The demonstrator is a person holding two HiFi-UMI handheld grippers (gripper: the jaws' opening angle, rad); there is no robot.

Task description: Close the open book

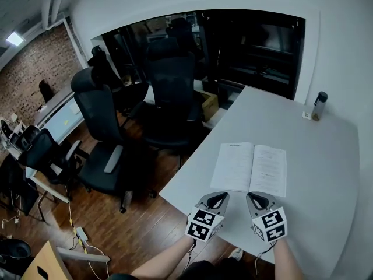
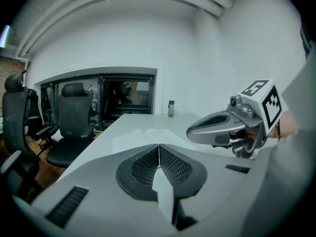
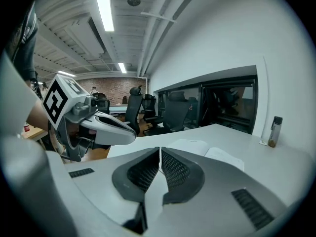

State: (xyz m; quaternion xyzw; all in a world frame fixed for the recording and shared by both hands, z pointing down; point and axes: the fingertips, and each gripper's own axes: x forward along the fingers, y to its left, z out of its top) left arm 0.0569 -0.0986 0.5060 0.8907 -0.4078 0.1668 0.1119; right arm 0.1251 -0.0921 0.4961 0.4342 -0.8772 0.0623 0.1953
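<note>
On table (image 1: 326,156): open book (image 1: 249,169), print illegible; left tongs (image 1: 218,196), right tongs (image 1: 257,196) closed, empty.

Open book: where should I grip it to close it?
Take the right page's outer edge, coming in from the right with the right gripper. The book lies flat, spine pointing away, so that free edge can probably fold over. Jaws are shut; open them first.

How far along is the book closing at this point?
Nothing looks done: the book lies open flat on the table, both pages showing. In hand: the left gripper and right gripper hover just short of its near edge, jaws together, empty. Left: lift one side and fold it over.
</note>
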